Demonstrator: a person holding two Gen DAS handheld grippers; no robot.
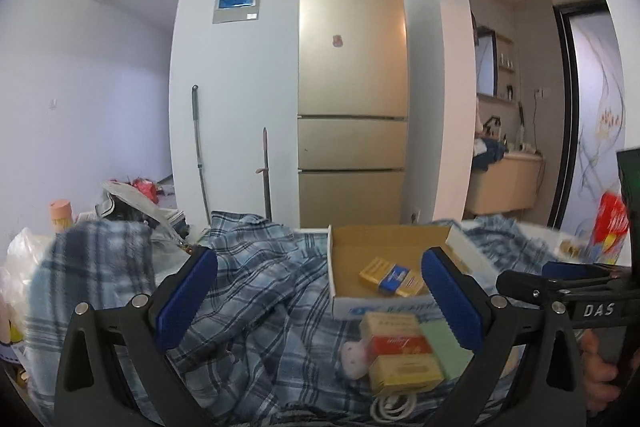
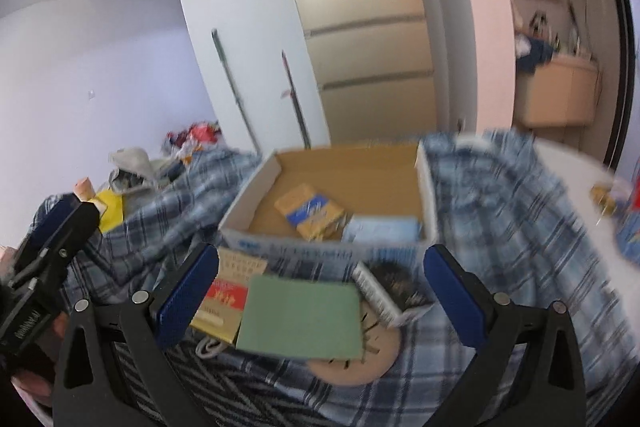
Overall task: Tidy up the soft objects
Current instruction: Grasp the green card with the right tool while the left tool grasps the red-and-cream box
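Observation:
A crumpled blue plaid cloth (image 1: 248, 291) (image 2: 500, 195) covers the surface and wraps around an open cardboard box (image 1: 344, 303) (image 2: 248, 215). Inside the box lie a yellow-and-blue packet (image 1: 394, 275) (image 2: 312, 211) and a pale blue packet (image 2: 380, 229). In front of the box sit yellow and red packets (image 1: 400, 351) (image 2: 228, 299), a green pad (image 2: 300, 315) (image 1: 444, 343) and a dark packet (image 2: 396, 291) on a round wooden disc (image 2: 360, 363). My left gripper (image 1: 320, 295) hangs open above the cloth. My right gripper (image 2: 320, 291) is open above the green pad, holding nothing.
A gold fridge (image 1: 352, 91) stands against the back wall, with two long handles (image 1: 200, 155) leaning beside it. Clutter and bags (image 1: 120, 199) pile at the left. A red packet (image 1: 612, 223) lies at the right. A white cable (image 1: 392, 403) rests near the front.

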